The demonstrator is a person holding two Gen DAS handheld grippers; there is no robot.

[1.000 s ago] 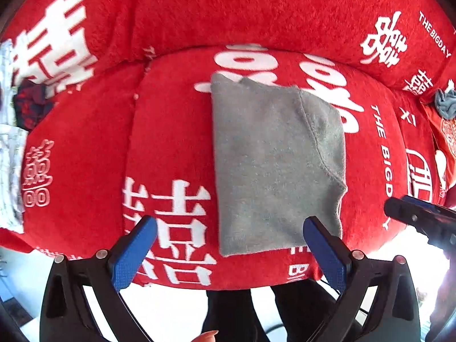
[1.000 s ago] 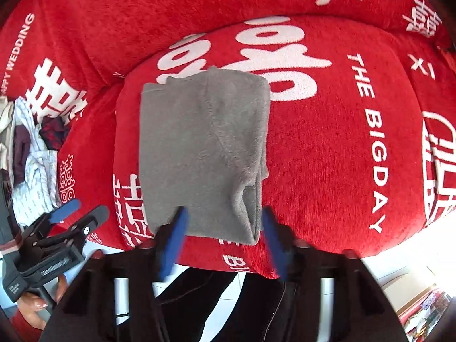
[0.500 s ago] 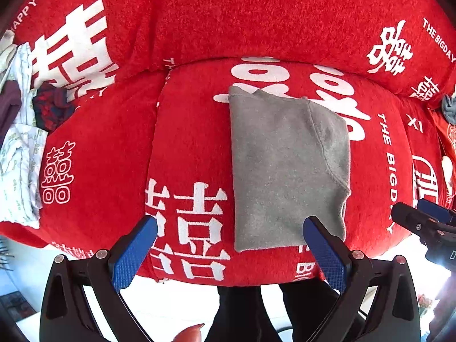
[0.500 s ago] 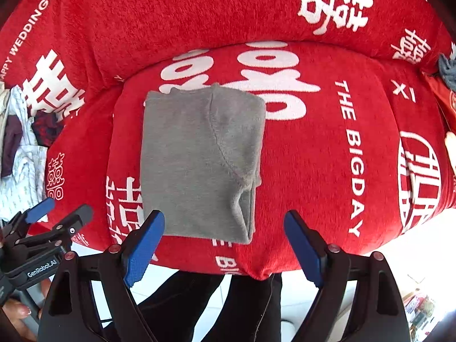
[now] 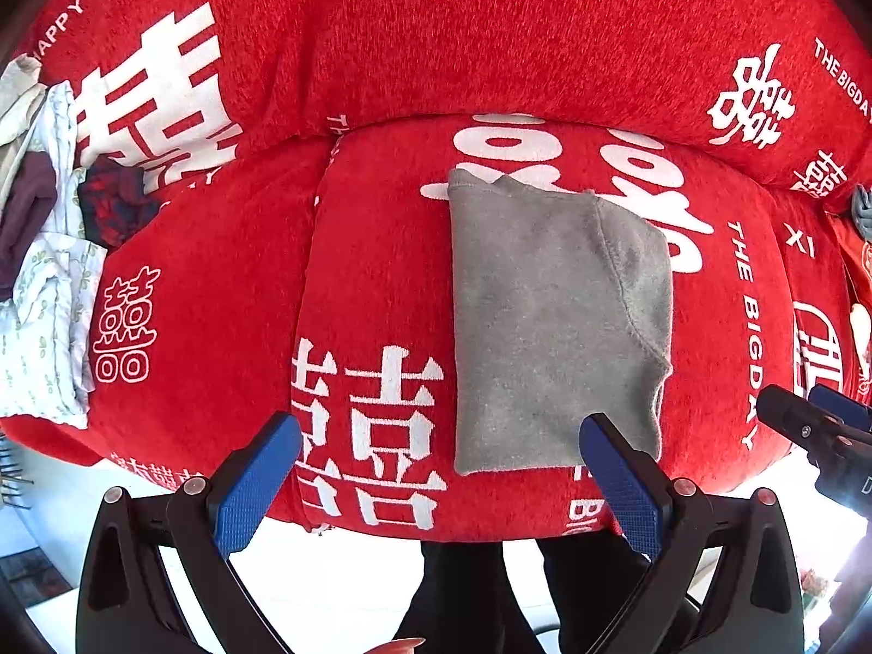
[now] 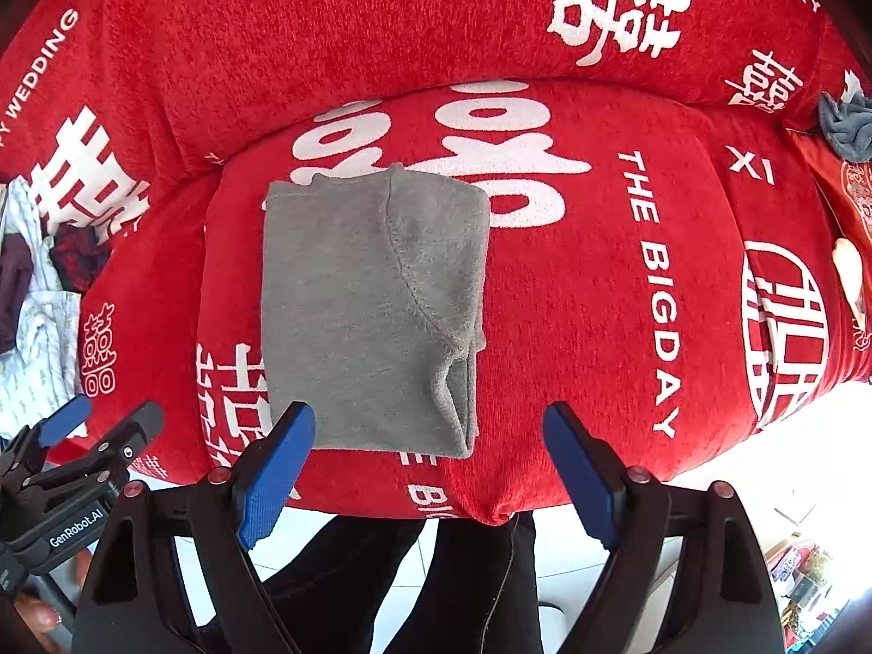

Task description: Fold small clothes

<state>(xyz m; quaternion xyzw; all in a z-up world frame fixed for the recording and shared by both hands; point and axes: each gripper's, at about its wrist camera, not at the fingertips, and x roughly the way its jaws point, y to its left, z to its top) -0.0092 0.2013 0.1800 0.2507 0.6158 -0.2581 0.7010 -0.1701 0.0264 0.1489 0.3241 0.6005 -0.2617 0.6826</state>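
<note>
While a heap of pale printed and dark loose clothes point(image 5: 43, 272) lies at the far left of the red sofa cover with white lettering point(image 5: 218, 300), the left hand-held gripper point(image 5: 436, 468) hangs above the seat's front edge, jaws wide apart and empty. The folded grey fleece garment point(image 6: 370, 305) lies flat on the seat cushion. The right hand-held gripper point(image 6: 430, 463) has just been opening its jaws, and they stand wide with nothing between them, clear of the garment's near edge.

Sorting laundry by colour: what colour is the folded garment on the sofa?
Plain grey, the garment lies on the red sofa cover; clearest in the right wrist view.
</note>
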